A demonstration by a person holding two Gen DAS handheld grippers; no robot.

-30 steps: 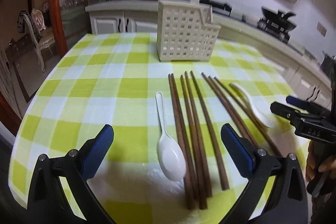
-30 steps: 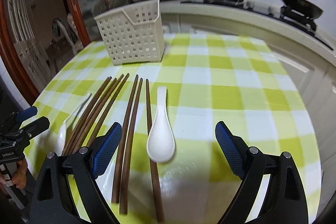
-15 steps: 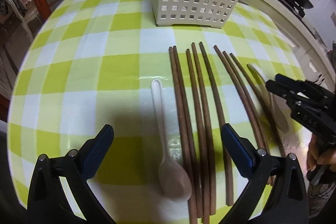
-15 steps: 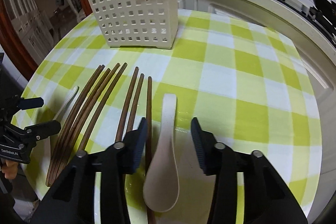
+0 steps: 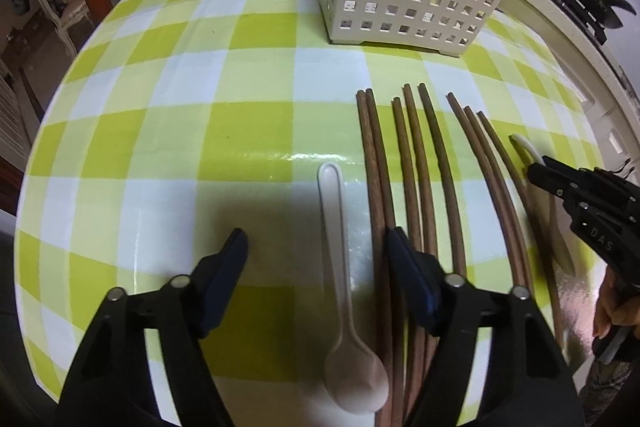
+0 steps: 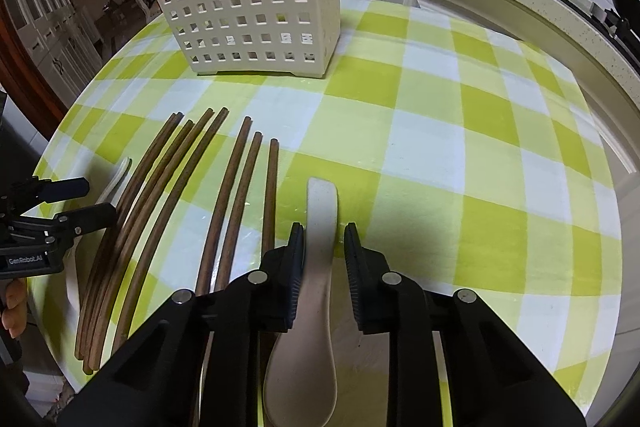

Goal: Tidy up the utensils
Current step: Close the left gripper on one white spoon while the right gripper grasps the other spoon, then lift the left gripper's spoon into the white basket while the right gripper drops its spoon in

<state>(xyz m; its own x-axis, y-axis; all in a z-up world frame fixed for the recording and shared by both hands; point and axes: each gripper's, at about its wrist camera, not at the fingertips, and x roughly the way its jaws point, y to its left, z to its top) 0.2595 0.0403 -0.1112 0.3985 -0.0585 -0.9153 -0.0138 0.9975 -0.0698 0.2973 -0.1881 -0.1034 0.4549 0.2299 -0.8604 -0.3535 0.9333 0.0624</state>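
Your right gripper (image 6: 323, 243) has just been closing, its jaws now narrow around the handle of the wide white spoon (image 6: 310, 311), though you cannot quite tell whether the pads press it. Your left gripper (image 5: 316, 255) has also been closing and stands half wide, astride the slim white spoon (image 5: 340, 267) without touching it. Both spoons flank the brown chopsticks (image 5: 416, 163) on the checked tablecloth (image 5: 180, 131), before the perforated cream caddy (image 6: 248, 7).
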